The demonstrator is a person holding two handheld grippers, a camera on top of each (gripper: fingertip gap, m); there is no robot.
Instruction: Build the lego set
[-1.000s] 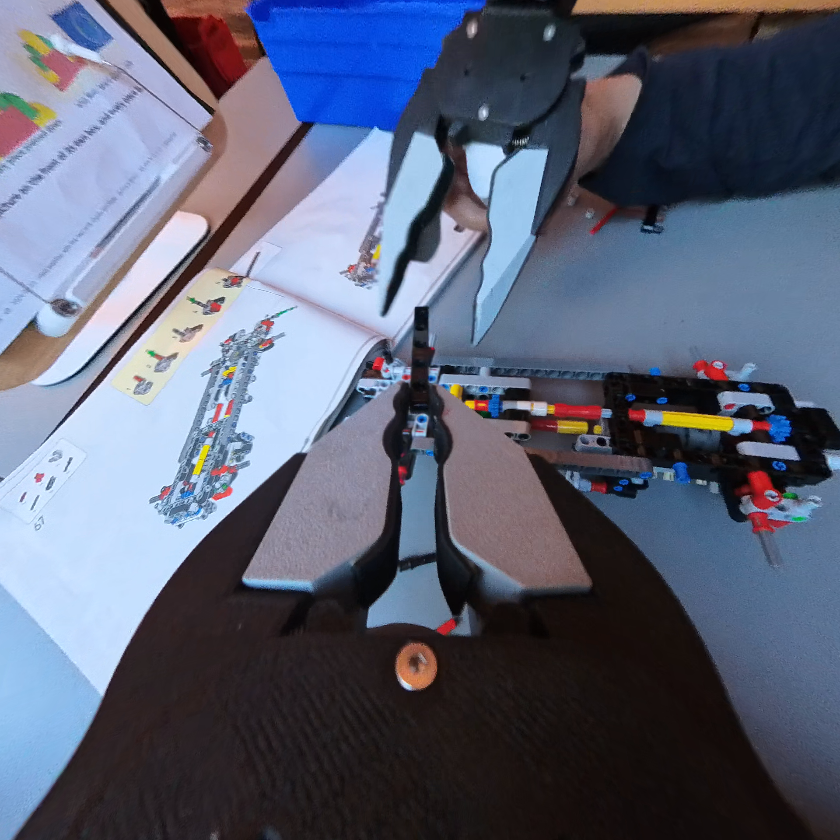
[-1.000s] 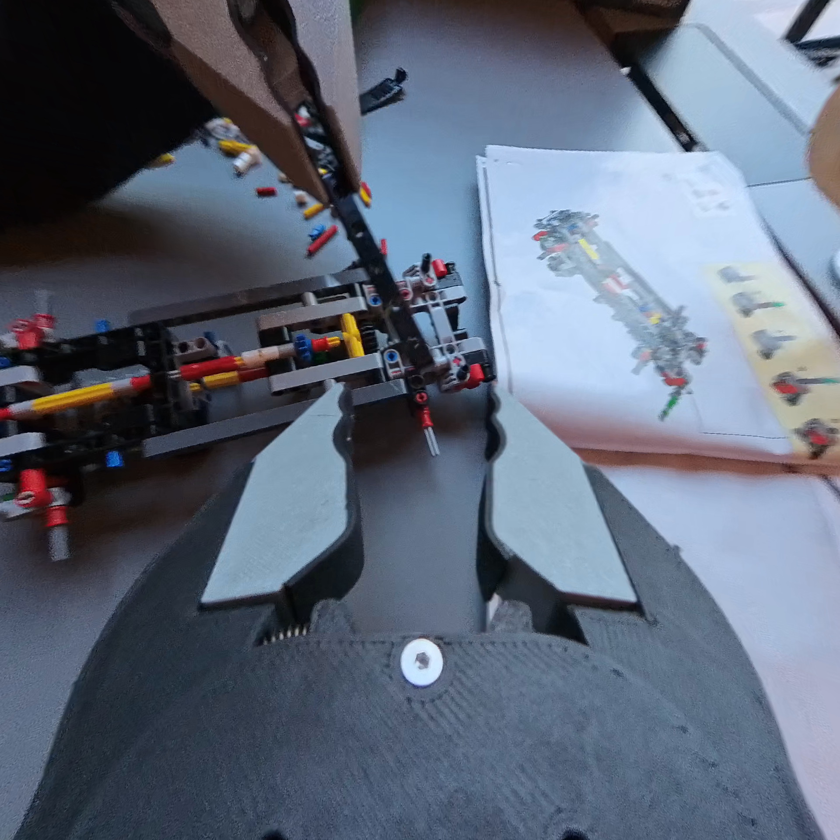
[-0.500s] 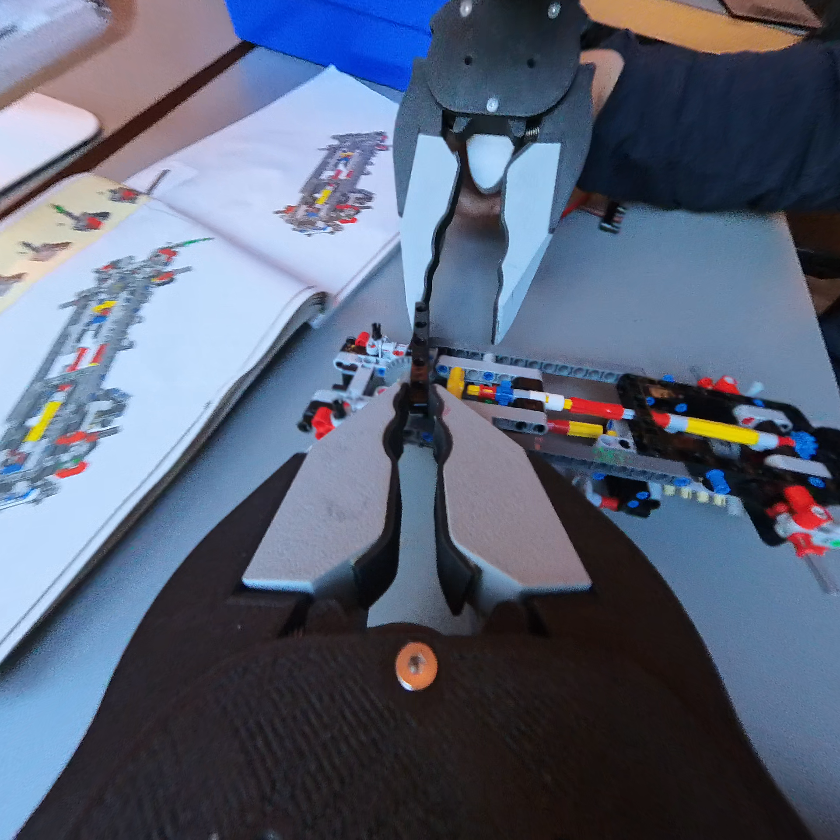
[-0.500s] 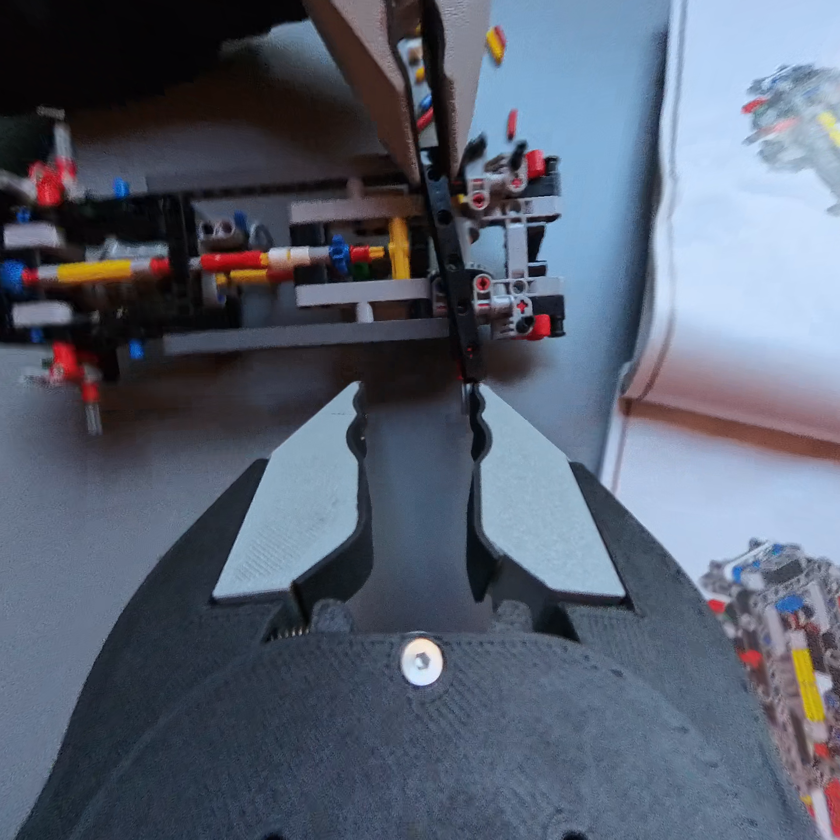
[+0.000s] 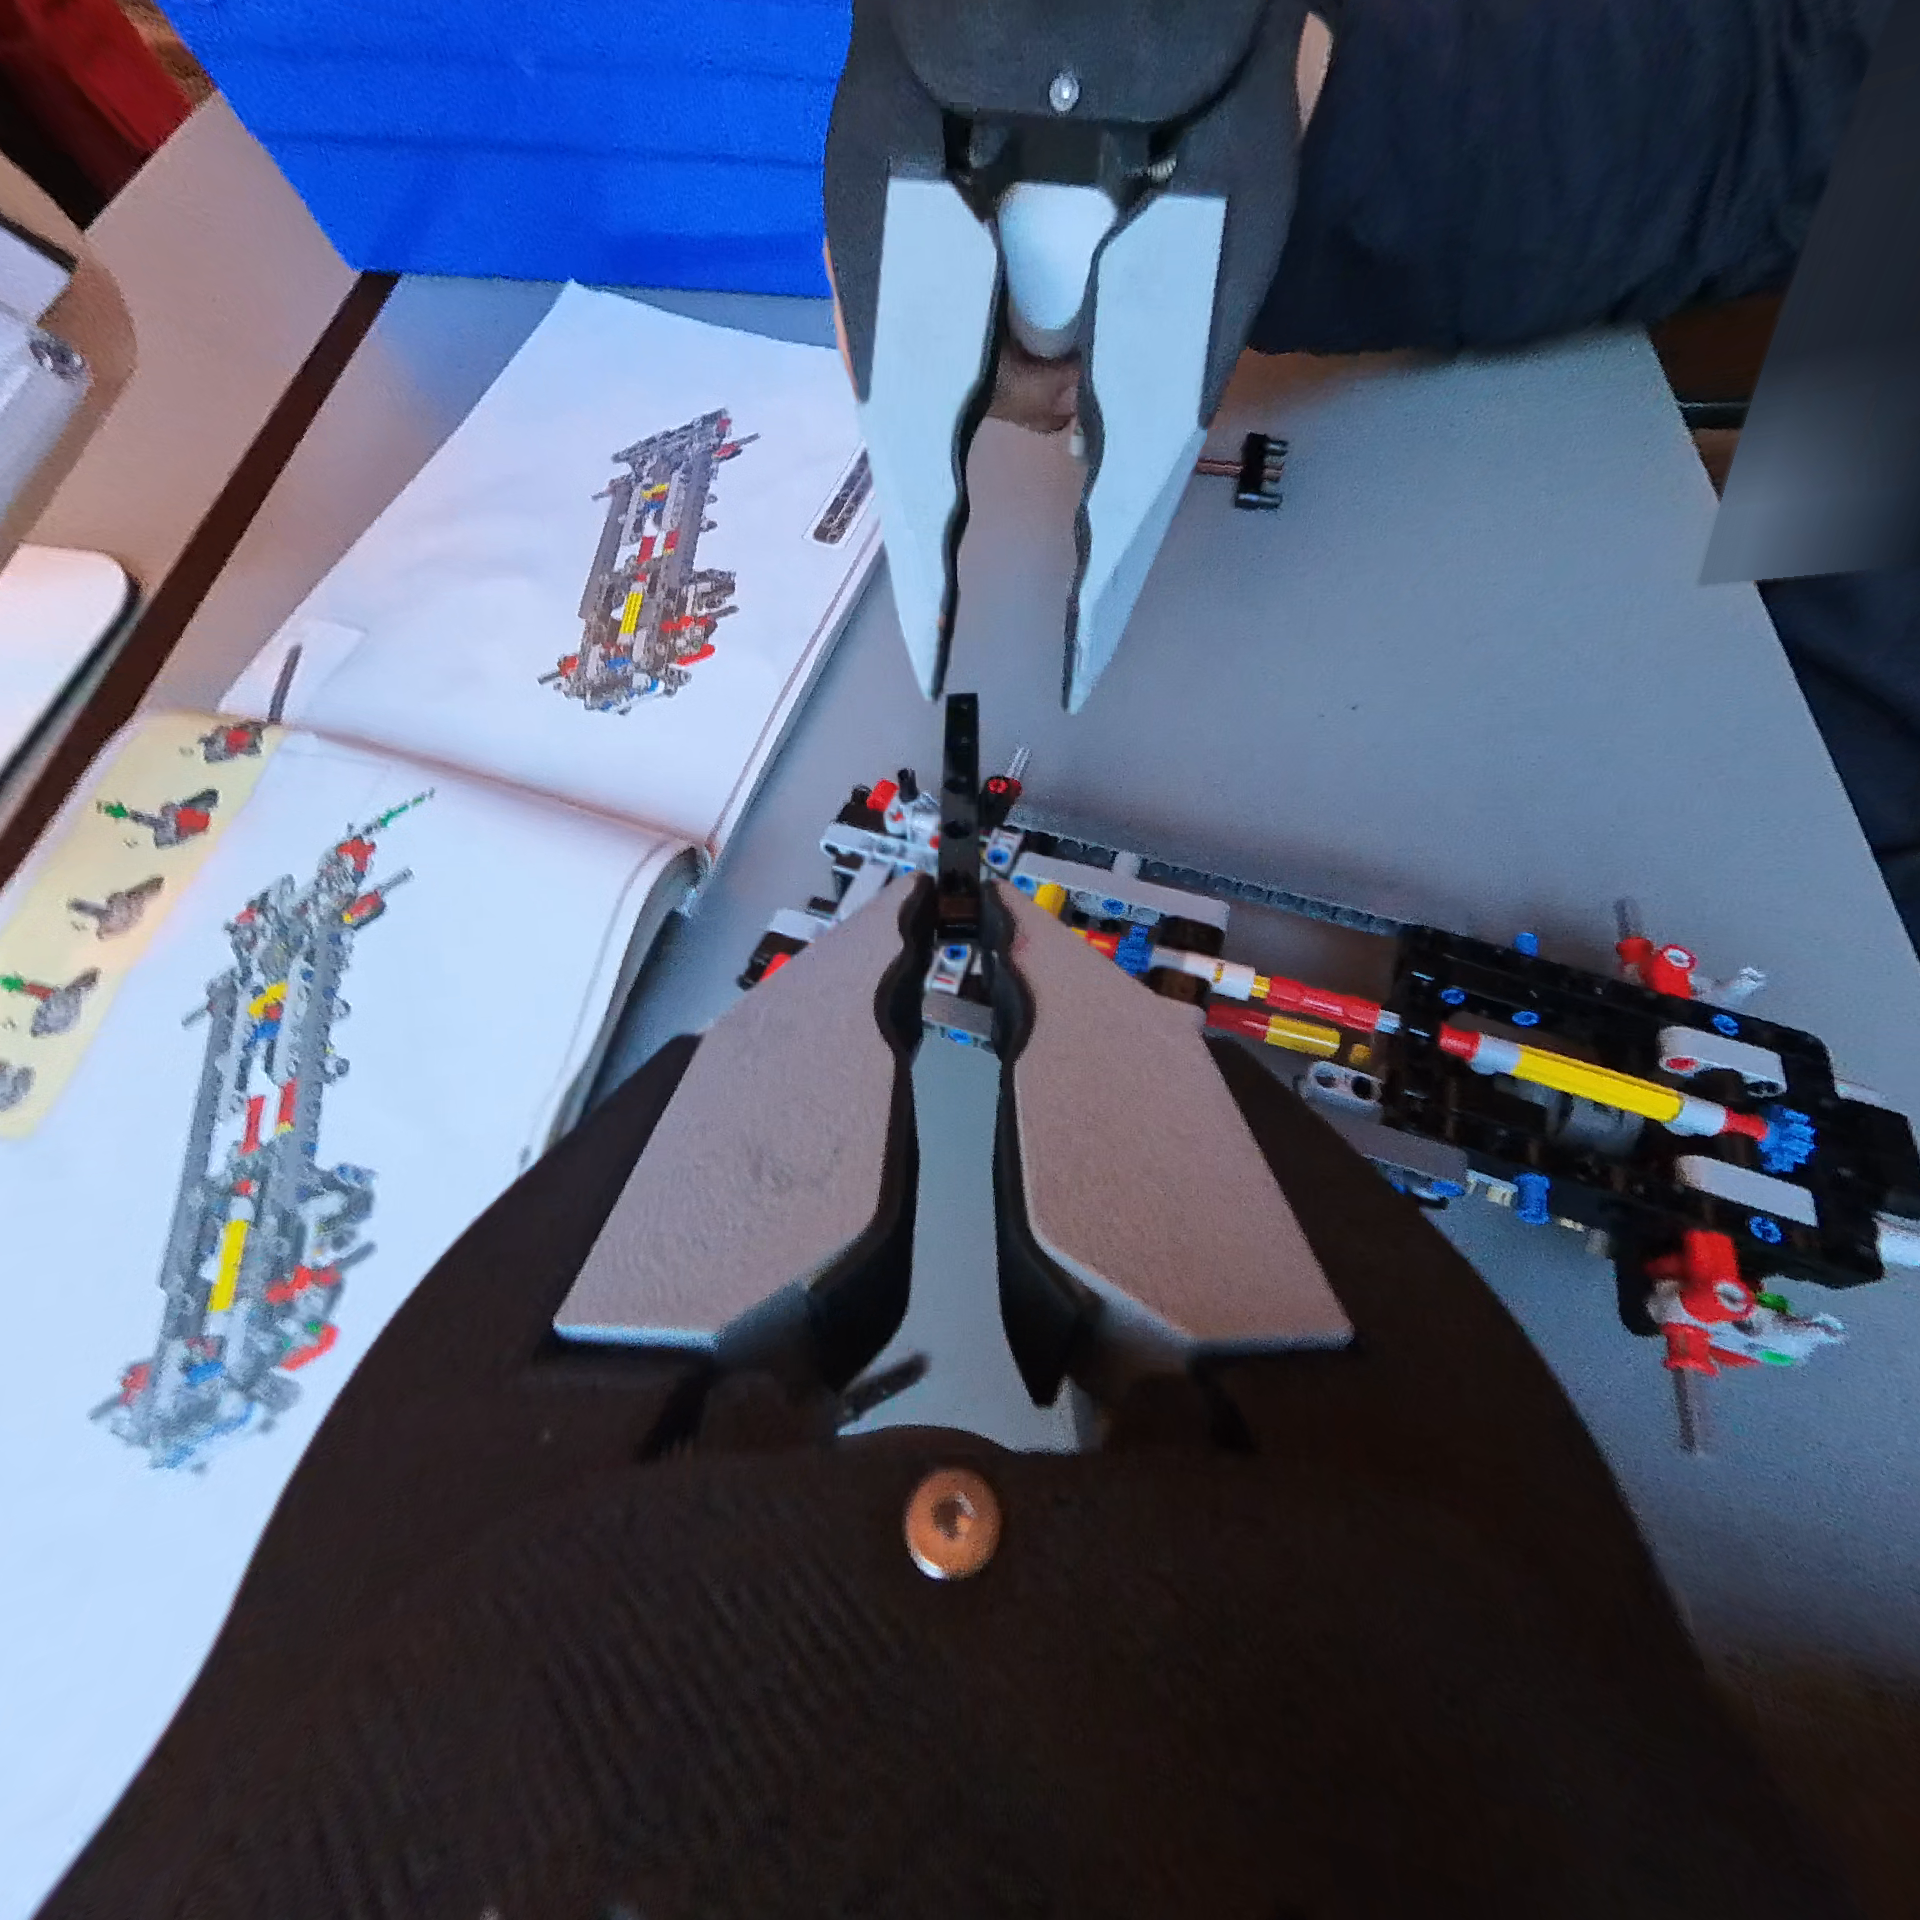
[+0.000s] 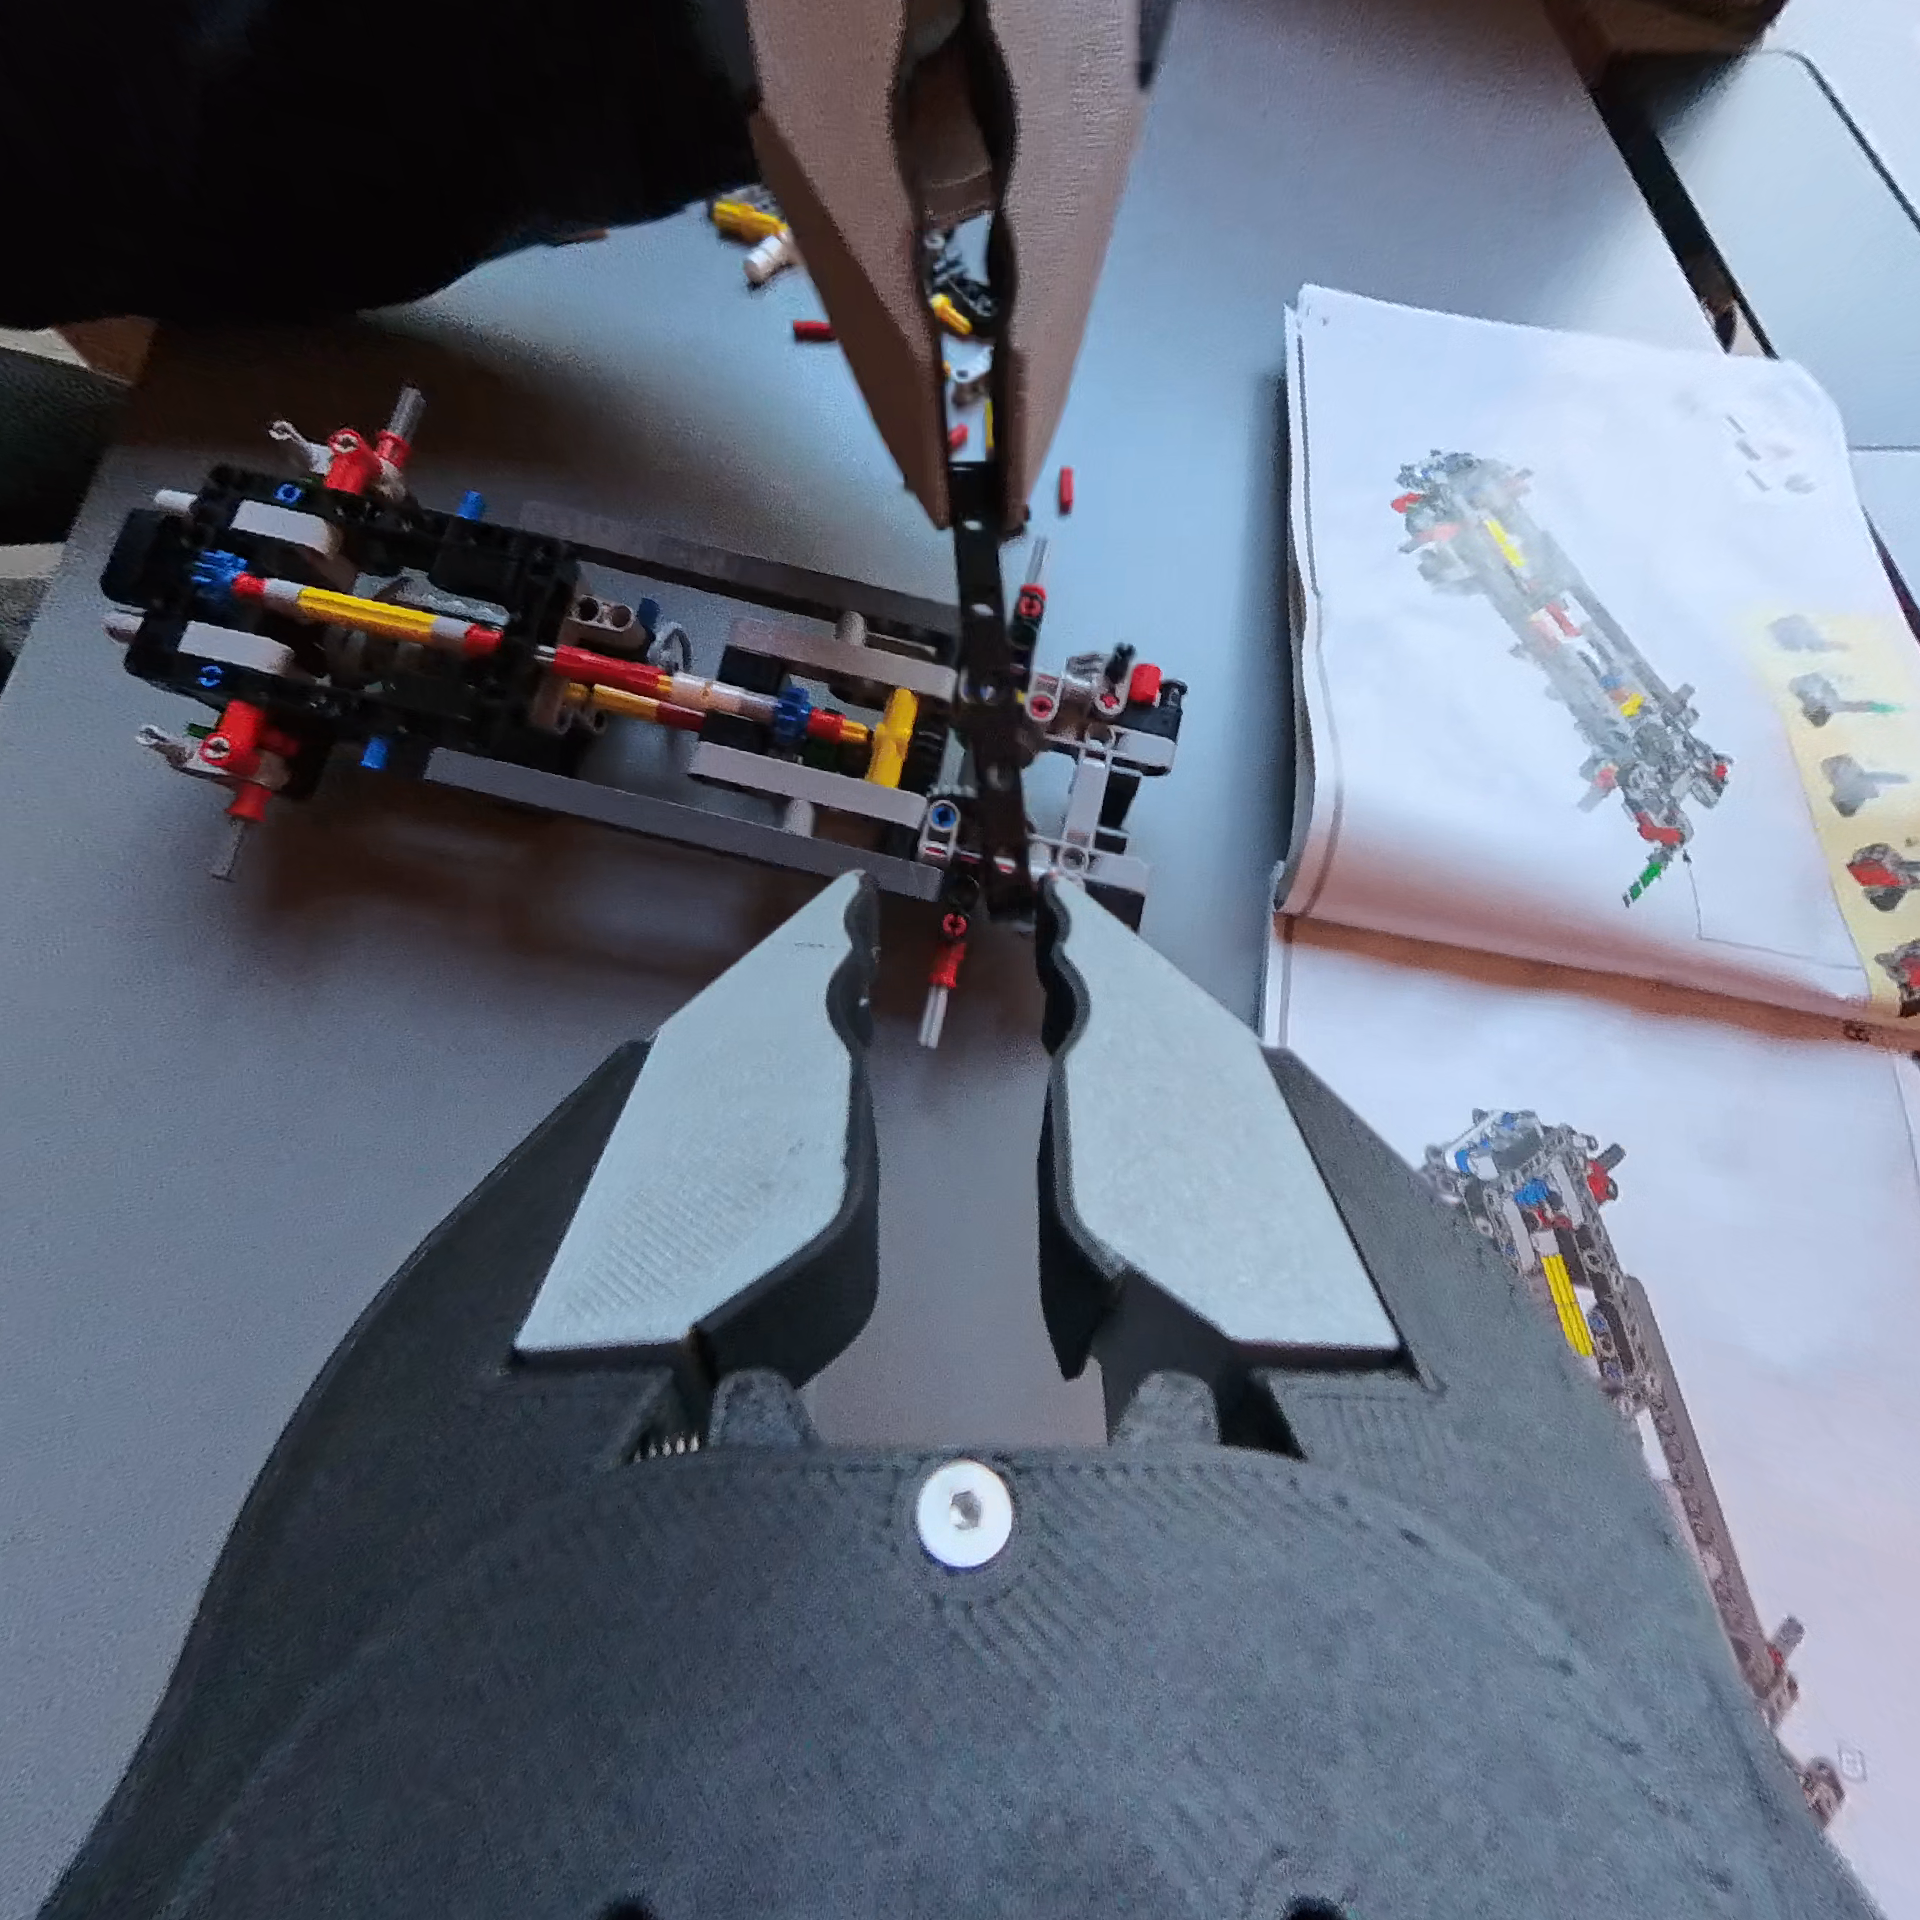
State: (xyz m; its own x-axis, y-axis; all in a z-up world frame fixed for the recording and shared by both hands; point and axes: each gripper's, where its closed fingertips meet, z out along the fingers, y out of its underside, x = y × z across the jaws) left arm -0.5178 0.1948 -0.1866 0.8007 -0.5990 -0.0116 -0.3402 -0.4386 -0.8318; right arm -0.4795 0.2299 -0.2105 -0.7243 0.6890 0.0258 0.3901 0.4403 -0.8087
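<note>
1. The left gripper (image 5: pixel 958 914), low in the centre of the left wrist view, has its tan fingers (image 5: pixel 790 1091) pressed nearly together on a thin black beam (image 5: pixel 960 790); both pads press on the beam's sides.
2. The black beam sticks out past the fingertips toward the upper middle of that frame. In the right wrist view it runs down from the tan fingers at top centre and crosses over the end of the brick model (image 6: pixel 644 686).
3. The right gripper (image 6: pixel 951 894), bottom centre of the right wrist view, stands partly spread, its grey fingers (image 6: pixel 727 1122) apart. The beam's free end lies just beside the right-hand fingertip; whether they touch I cannot tell. A red-and-white pin (image 6: pixel 943 977) of the model shows in the gap, clear of both pads.
4. In the left wrist view the same gripper hangs from the top centre, tips just above the beam's far end.
5. The brick model, long and black and grey with red, yellow and blue parts, lies on the grey table (image 6: pixel 312 1091), stretching to the left of the right wrist view.
6. An open instruction booklet (image 6: pixel 1558 623) lies at the right of that frame, near the model's end.
7. Small loose pieces (image 6: pixel 758 229) are scattered at top centre.
8. A blue bin (image 5: pixel 520 135) fills the upper left of the left wrist view; a dark sleeve (image 5: pixel 1558 156) the upper right.
</note>
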